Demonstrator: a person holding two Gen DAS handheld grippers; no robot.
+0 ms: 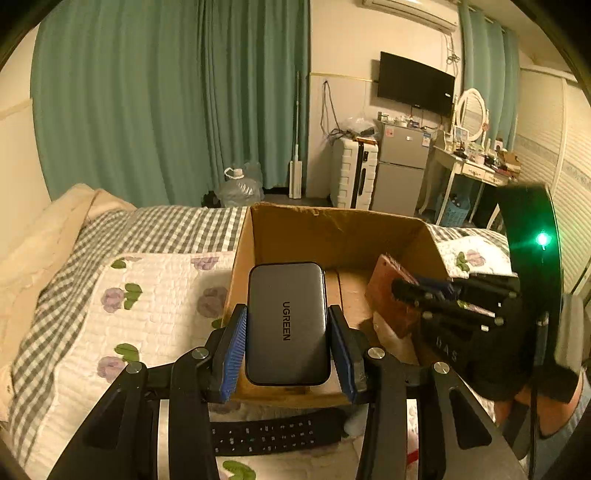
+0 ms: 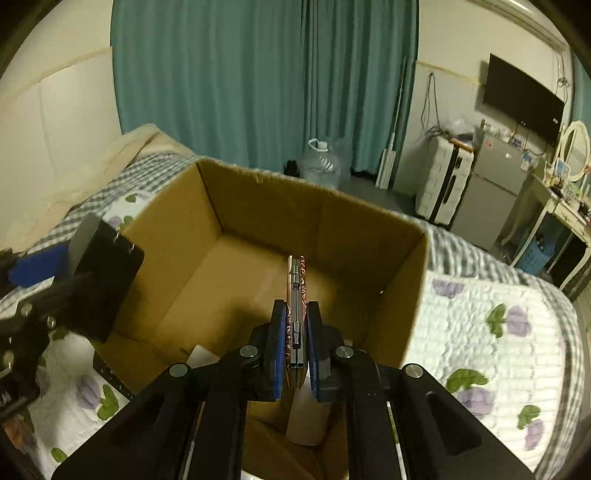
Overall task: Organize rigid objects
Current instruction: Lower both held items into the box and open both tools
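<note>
Nearest the lens in left wrist view: left claw [image 1: 287, 341], black linkage w/ blue pads [image 1: 233, 350], clamped on a flat dark-grey rounded-rectangle power bank marked UGREEN [image 1: 287, 323]. Held level over near rim of the open brown cardboard box [image 1: 332, 232]. Below the claw, lying on the bed: long black slim remote w/ rows of small buttons [image 1: 273, 432].

Right of that, right claw [image 1: 417, 291] reaching into the box from the side, gripping a thin reddish-brown patterned flat case [image 1: 388, 284], tilted, low inside the box near right wall. In right wrist view: same claw [image 2: 294, 347] narrow, pads pressed on both faces of the case [image 2: 295, 314], seen edge-on w/ a hinge-like metal strip along the edge. Something white under it on box floor [image 2: 201, 356]; can't tell what.

Box sits on bed w/ white quilted cover, purple flowers + green leaves [image 2: 480, 332], over grey-white gingham sheet [image 1: 166, 225]. Beige pillow [image 1: 44, 240] at head end.

Room: teal floor-length curtains [image 1: 166, 103], large clear water jug on floor [image 1: 240, 186], white ribbed suitcase [image 1: 352, 171], small silver two-door fridge [image 1: 400, 166], black wall TV [image 1: 415, 83], white dressing table w/ oval mirror [image 1: 471, 110], cluttered top. White AC unit [image 1: 413, 13] up by ceiling.
</note>
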